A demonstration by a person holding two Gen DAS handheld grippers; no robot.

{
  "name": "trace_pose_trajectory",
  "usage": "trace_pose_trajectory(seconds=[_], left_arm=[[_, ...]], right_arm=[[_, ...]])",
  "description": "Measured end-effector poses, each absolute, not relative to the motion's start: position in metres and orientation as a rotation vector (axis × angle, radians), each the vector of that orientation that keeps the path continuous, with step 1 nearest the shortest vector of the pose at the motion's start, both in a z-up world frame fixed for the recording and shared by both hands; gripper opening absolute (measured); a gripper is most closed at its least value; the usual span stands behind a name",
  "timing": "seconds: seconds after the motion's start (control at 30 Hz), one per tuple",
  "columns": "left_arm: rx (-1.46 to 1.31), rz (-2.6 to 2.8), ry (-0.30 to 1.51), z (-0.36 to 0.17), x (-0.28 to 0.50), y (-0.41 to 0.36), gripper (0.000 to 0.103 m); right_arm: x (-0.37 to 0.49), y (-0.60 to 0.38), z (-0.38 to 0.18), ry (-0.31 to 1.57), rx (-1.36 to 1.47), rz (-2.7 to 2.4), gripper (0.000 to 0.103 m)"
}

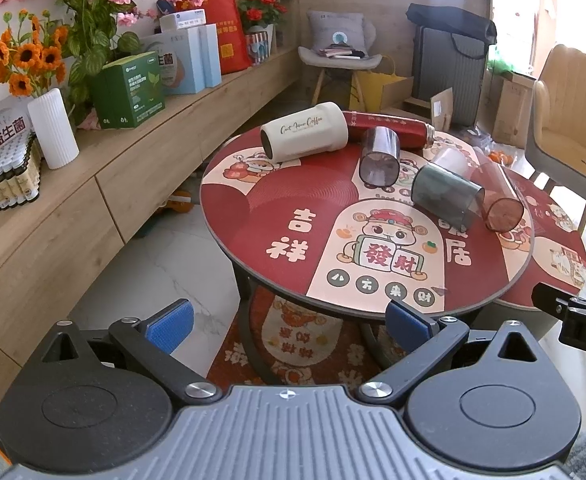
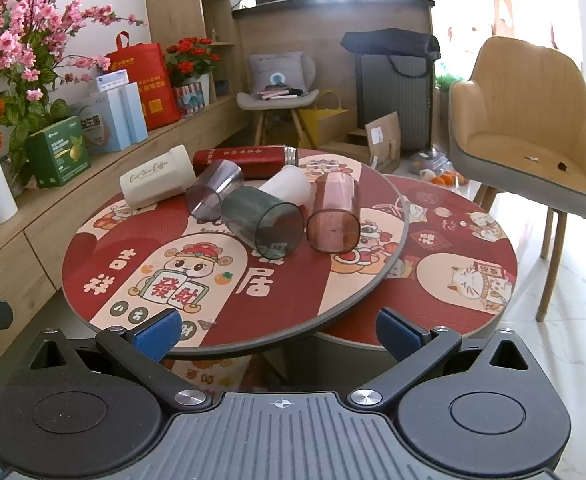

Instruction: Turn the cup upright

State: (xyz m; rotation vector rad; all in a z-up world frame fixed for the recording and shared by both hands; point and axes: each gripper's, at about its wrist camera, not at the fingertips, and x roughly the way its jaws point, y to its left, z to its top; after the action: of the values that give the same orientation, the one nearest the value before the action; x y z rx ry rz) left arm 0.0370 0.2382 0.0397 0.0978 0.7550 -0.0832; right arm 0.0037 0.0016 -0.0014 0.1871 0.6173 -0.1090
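Several cups lie on their sides at the far part of a round red table: a cream mug, a red flask, a smoky purple tumbler, a dark green tumbler, a pink tumbler and a white cup. My left gripper is open and empty, short of the table's near edge. My right gripper is open and empty, at the near edge.
A lower round red table sits to the right, a beige chair beyond it. A wooden sideboard with boxes, flowers and a white vase runs along the left. The right gripper's body shows in the left wrist view.
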Motion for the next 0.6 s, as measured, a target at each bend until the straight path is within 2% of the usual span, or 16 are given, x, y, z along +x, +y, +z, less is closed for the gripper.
trace_pose_trajectory(seconds=[0.6], left_arm=[[0.093, -0.087, 0.767, 0.0387, 0.0384, 0.2389, 0.103]], right_arm=[[0.0011, -0.0015, -0.0074, 0.619, 0.191, -0.110, 0.103]])
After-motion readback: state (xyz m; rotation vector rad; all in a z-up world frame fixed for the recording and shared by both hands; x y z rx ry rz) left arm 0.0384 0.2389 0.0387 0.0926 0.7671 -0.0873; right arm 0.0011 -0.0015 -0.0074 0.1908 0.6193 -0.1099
